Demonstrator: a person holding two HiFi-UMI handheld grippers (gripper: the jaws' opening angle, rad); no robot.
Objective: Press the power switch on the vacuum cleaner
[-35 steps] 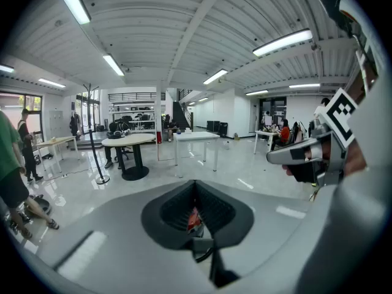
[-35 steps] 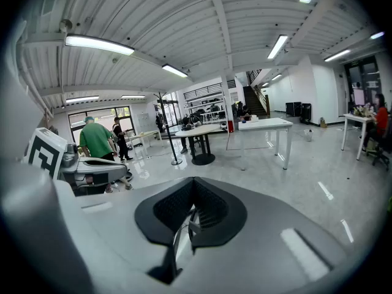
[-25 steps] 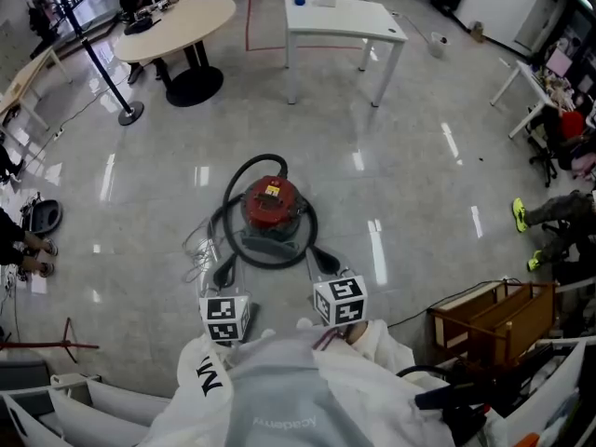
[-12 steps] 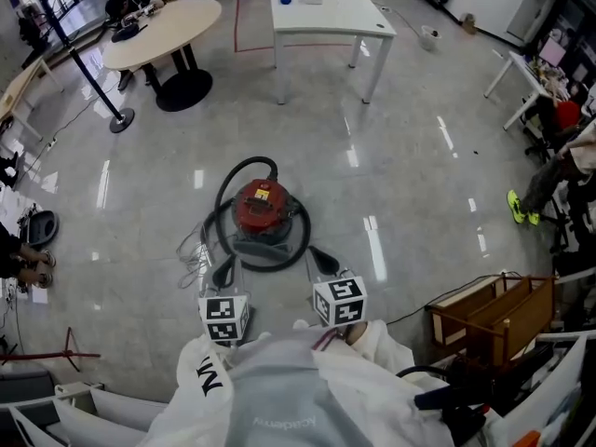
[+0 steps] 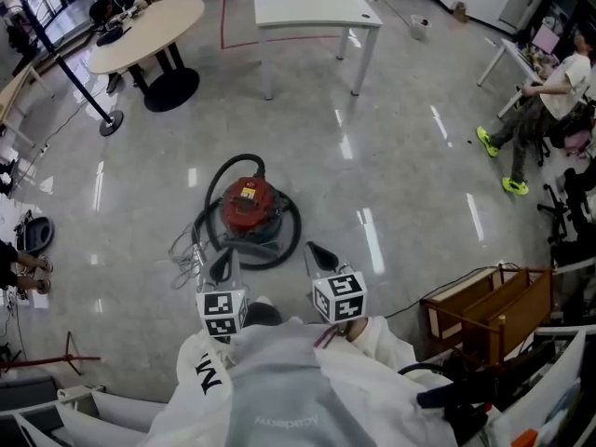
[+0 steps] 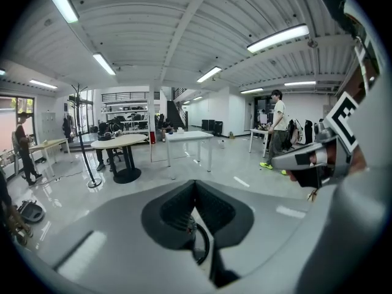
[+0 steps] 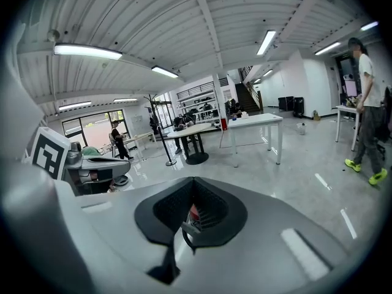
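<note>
The red vacuum cleaner (image 5: 247, 203) sits on the glossy floor, ringed by its black hose (image 5: 279, 240). In the head view my left gripper (image 5: 221, 266) hovers just short of the hose's near left side, and my right gripper (image 5: 319, 253) hovers near the hose's right side. Neither touches the vacuum. Both hold nothing, and their jaws meet at the tips. In the left gripper view the left gripper (image 6: 195, 185) frames a piece of hose (image 6: 199, 245) below its pads. In the right gripper view a sliver of the red vacuum body (image 7: 193, 212) shows under the right gripper (image 7: 192, 185).
A white table (image 5: 317, 12) and a round beige table (image 5: 140, 35) stand at the back. A stanchion base (image 5: 110, 122) is far left. Thin cables (image 5: 186, 254) lie left of the vacuum. A wooden crate (image 5: 484, 310) is near right. A person (image 5: 549, 82) is at the far right.
The view has shifted, so the vacuum and tables sit further left and up in the frame. The person at the right has come further into view. Both grippers stay shut.
</note>
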